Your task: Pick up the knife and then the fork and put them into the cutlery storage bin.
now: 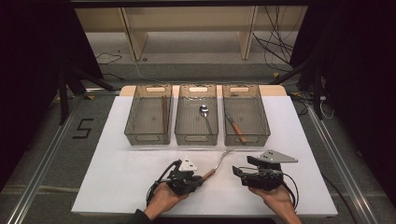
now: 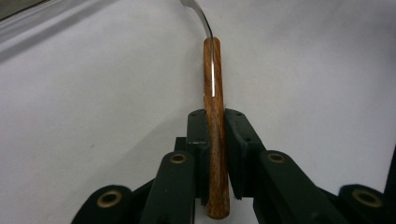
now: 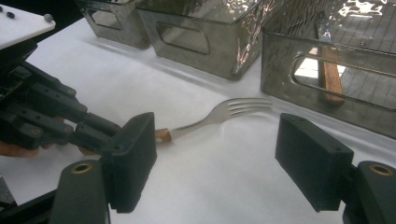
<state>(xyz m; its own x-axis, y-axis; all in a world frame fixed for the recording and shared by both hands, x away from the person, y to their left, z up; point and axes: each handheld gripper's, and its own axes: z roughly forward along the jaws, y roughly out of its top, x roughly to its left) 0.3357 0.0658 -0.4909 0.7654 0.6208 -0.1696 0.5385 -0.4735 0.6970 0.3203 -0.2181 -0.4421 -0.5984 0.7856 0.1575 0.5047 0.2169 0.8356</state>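
A fork (image 1: 219, 163) with a wooden handle lies on the white table, tines toward the bins. My left gripper (image 1: 201, 179) is shut on the handle: in the left gripper view both pads (image 2: 198, 135) press the sides of the wooden handle (image 2: 214, 88), and the metal neck runs away ahead. My right gripper (image 1: 242, 165) stands open just right of the fork, touching nothing. In the right gripper view its jaws (image 3: 219, 163) frame the fork's tines (image 3: 243, 107), with the left gripper (image 3: 93, 128) at the left.
Three clear smoky bins stand in a row beyond the fork. The left bin (image 1: 147, 139) holds a thin brown stick (image 1: 164, 109), the middle bin (image 1: 196, 139) a spoon (image 1: 204, 110), the right bin (image 1: 247, 139) a wooden-handled knife (image 1: 236, 127). The white table (image 1: 116, 177) ends close behind my hands.
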